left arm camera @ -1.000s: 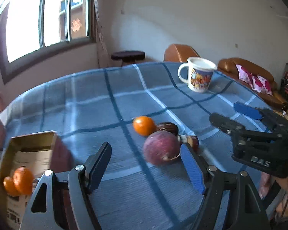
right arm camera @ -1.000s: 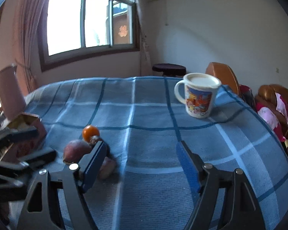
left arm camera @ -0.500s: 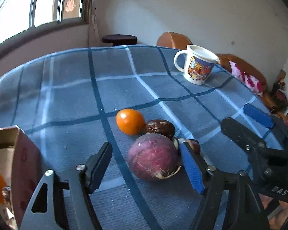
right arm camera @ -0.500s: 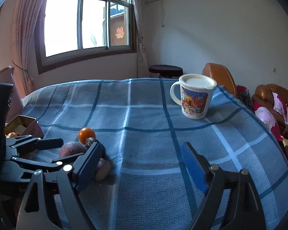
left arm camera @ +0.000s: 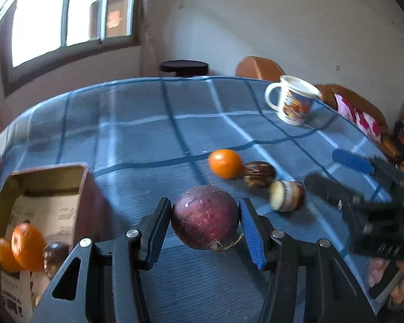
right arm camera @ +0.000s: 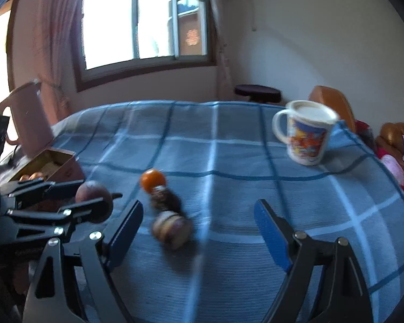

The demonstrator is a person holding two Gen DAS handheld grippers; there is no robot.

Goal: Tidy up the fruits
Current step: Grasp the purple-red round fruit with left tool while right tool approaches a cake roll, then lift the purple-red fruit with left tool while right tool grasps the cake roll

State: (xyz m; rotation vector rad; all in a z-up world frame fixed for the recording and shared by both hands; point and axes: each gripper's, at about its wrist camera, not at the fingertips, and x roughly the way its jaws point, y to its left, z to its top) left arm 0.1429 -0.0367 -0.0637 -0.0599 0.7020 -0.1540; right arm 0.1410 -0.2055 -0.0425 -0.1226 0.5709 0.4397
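My left gripper [left arm camera: 206, 218] is shut on a round dark purple fruit [left arm camera: 205, 216], held just above the blue checked tablecloth [left arm camera: 148, 123]; it also shows in the right wrist view [right arm camera: 93, 192]. An orange [left arm camera: 225, 162], a dark brown fruit [left arm camera: 258, 173] and a cut brown-and-cream fruit [left arm camera: 286, 196] lie on the cloth to its right. An open cardboard box [left arm camera: 44, 188] at the left holds two oranges [left arm camera: 27, 246] and a dark fruit [left arm camera: 55, 253]. My right gripper [right arm camera: 198, 231] is open and empty, with the cut fruit [right arm camera: 171, 228] lying between its fingers.
A white printed mug [left arm camera: 295, 103] stands at the far right of the table. A pink jug [right arm camera: 27, 118] stands behind the box [right arm camera: 48, 165] at the left. A dark stool [left arm camera: 184, 67] and brown chairs [left arm camera: 258, 66] stand beyond the table's far edge.
My left gripper has closed on the purple fruit and lifted it away from the other fruits, toward the box. My right gripper has moved in over the cut fruit.
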